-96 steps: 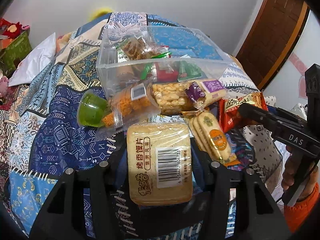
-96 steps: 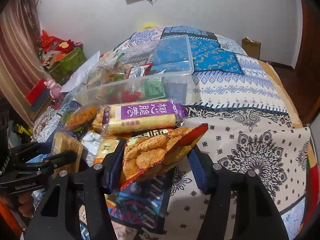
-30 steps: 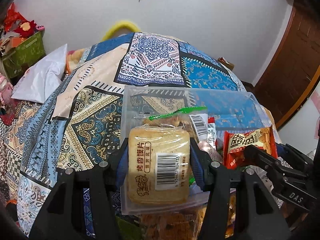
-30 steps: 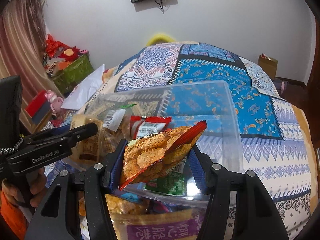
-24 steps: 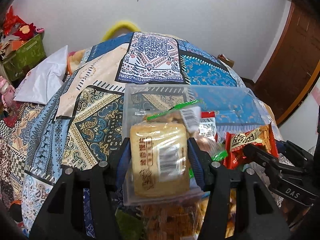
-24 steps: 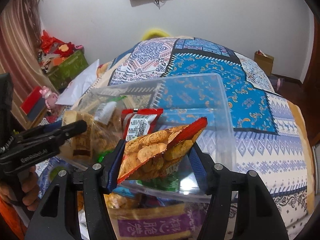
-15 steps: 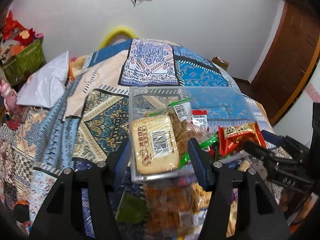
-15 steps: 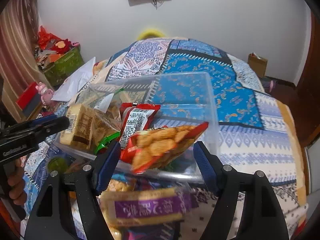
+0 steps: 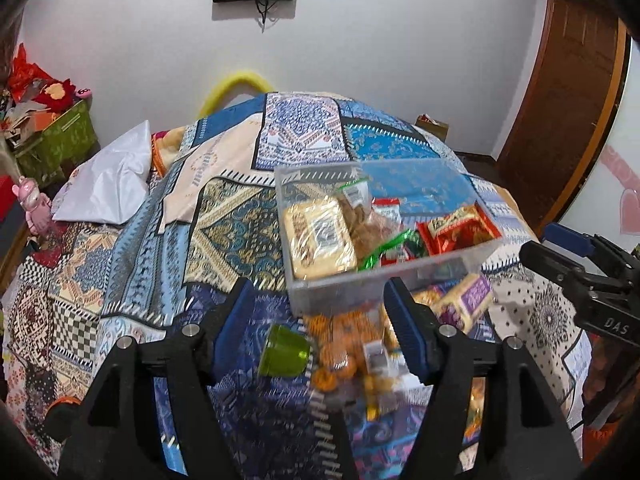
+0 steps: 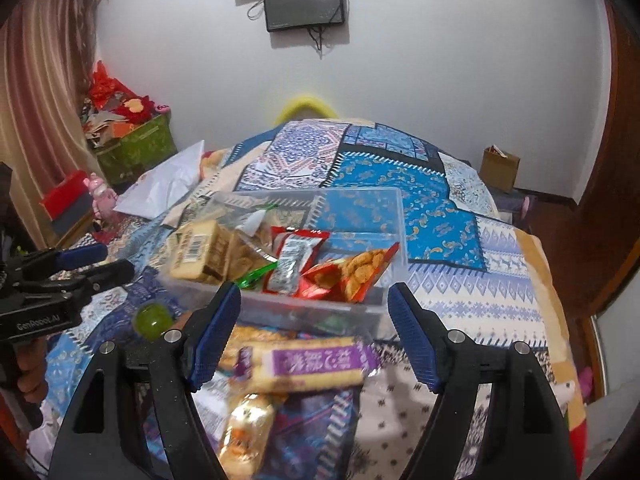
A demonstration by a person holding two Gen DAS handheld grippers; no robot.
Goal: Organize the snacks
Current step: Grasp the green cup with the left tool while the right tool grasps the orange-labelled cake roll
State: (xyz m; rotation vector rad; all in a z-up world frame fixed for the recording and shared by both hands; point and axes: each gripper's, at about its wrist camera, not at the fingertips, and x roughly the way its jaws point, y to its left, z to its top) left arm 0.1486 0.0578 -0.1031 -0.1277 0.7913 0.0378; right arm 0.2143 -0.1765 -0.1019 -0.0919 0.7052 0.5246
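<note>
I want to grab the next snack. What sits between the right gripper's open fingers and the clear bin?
In the right wrist view, a purple-labelled snack pack lies on the quilt between the right gripper and the clear bin, close against the bin's front wall.

My left tongs (image 9: 320,320) hang with both blue-padded fingers (image 9: 236,316) spread wide, nothing between them. My right tongs (image 10: 314,328) are parted just as wide and hold nothing. Each pair shows at the edge of the other's view (my hand (image 10: 30,364) wraps the left handle), both pointing forward and slightly down.
</note>
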